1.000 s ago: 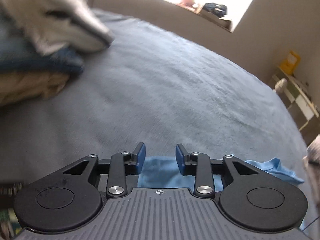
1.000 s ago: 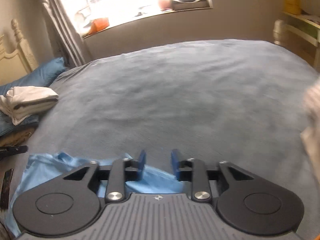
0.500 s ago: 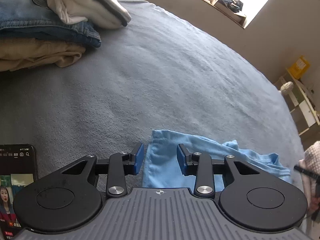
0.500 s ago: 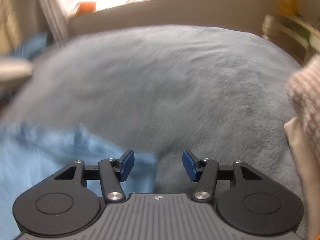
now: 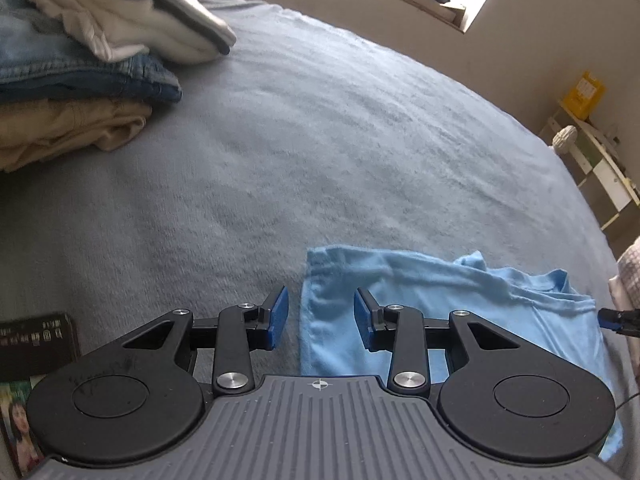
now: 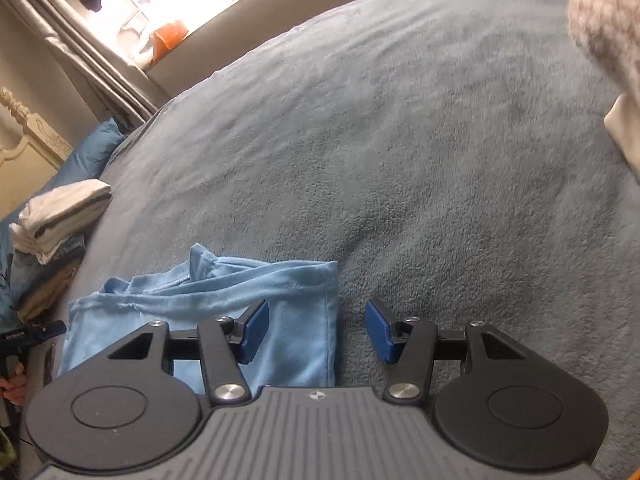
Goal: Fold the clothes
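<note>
A light blue garment (image 5: 452, 300) lies crumpled on the grey bed blanket (image 5: 320, 152). My left gripper (image 5: 321, 318) is open, and the garment's left edge runs between its blue pads without being pinched. In the right wrist view the same blue garment (image 6: 248, 300) shows its right edge between the pads of my open right gripper (image 6: 316, 332). The right gripper's tip (image 5: 618, 320) also shows at the far right of the left wrist view. The near part of the garment is hidden under both gripper bodies.
A stack of folded clothes (image 5: 80, 72) sits at the upper left: white on denim on beige. A phone (image 5: 32, 344) lies at the lower left. A pink knit item (image 6: 600, 28) and shelves (image 5: 592, 160) are on the right. A hand (image 6: 12, 384) holds the left gripper.
Both grippers pulled back and tilted down over the blue garment, so more of it shows. The right gripper opened wider. The blur in the right wrist view has gone.
</note>
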`<move>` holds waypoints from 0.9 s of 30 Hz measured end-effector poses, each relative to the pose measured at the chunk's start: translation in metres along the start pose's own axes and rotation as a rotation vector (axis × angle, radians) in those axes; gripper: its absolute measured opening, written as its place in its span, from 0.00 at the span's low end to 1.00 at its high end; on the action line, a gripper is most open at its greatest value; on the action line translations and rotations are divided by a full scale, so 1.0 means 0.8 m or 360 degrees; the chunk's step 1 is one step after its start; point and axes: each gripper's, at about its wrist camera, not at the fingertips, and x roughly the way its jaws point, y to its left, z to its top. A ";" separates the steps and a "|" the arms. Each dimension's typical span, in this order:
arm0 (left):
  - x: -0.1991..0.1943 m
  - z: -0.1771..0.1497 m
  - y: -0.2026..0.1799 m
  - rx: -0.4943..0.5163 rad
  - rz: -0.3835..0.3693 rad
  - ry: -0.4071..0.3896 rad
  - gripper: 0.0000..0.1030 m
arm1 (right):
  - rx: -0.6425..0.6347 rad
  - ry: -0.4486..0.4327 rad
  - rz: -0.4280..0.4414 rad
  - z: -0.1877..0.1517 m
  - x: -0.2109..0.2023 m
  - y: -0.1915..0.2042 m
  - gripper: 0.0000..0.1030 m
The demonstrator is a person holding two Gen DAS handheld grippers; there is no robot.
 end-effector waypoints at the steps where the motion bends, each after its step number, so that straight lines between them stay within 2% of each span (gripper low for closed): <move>1: 0.003 0.002 0.000 0.0016 -0.0008 0.0006 0.34 | 0.0025 0.0000 0.0014 0.002 0.001 -0.003 0.53; 6: 0.020 0.006 -0.001 0.0004 -0.0066 0.0030 0.34 | 0.0136 -0.0013 0.0076 0.005 0.009 -0.017 0.41; 8: 0.024 0.007 -0.005 0.0015 -0.0083 0.0024 0.33 | 0.0147 -0.0011 0.0084 0.004 0.011 -0.018 0.25; 9: 0.024 0.006 -0.007 0.0036 -0.0075 0.0011 0.29 | 0.0137 -0.0016 0.0078 0.004 0.011 -0.016 0.21; 11: 0.023 0.004 -0.013 0.0076 -0.0071 -0.0015 0.16 | 0.0117 -0.0027 0.0065 0.004 0.012 -0.012 0.05; 13: 0.020 0.003 -0.015 0.0095 -0.0083 -0.0035 0.08 | 0.0068 -0.0067 0.0059 0.003 0.006 -0.005 0.04; 16: 0.015 0.002 -0.016 0.0099 -0.0093 -0.0066 0.04 | -0.0004 -0.0127 0.0052 0.001 -0.002 0.007 0.03; 27: -0.018 0.010 -0.023 0.0106 -0.0046 -0.0261 0.02 | -0.0086 -0.0370 0.0044 0.018 -0.048 0.035 0.02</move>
